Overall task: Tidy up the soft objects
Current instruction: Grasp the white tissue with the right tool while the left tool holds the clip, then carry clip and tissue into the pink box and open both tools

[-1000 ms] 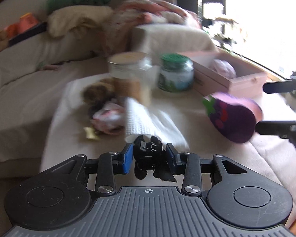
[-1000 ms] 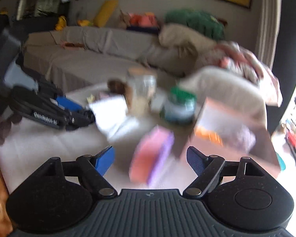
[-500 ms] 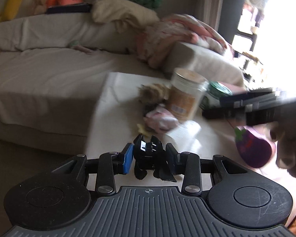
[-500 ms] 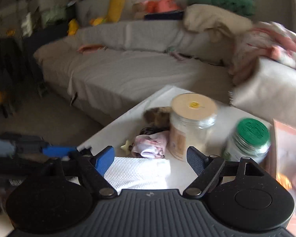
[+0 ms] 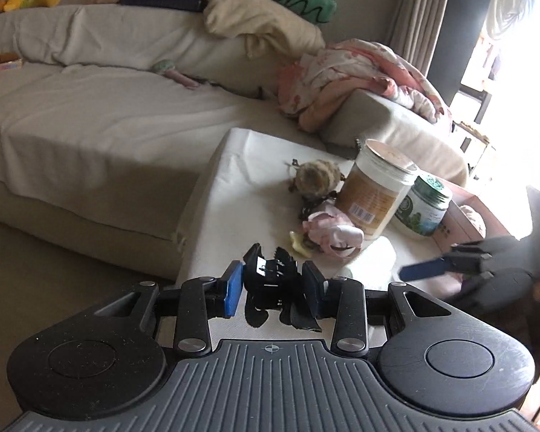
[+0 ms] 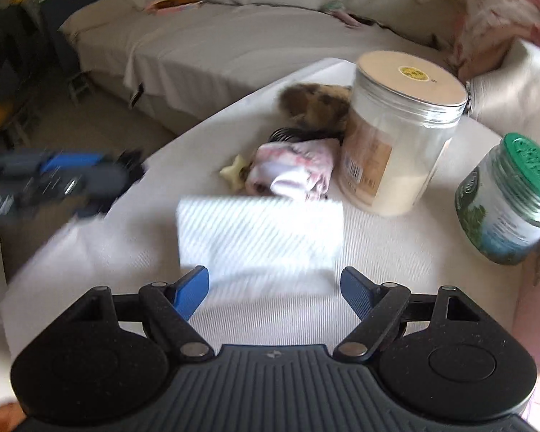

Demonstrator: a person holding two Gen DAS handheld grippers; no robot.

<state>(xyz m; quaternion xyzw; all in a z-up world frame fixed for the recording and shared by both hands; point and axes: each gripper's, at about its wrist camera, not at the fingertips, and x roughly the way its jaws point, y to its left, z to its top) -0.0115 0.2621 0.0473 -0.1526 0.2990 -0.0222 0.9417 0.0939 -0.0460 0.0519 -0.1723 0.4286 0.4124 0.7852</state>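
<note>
Gripping a black hair claw clip (image 5: 270, 277) between its blue pads, the left gripper (image 5: 273, 288) hovered at the near edge of the white-covered table (image 5: 234, 194). The right gripper (image 6: 275, 293) stood wide open and empty, just short of a folded white cloth (image 6: 259, 230), which looked blurred.

We note a long grey sofa (image 5: 100, 115) along the back wall, a beige floor (image 5: 54, 280) before it, a curtain (image 5: 417, 18) at the right, and strong daylight from the window (image 5: 522, 72).
</note>
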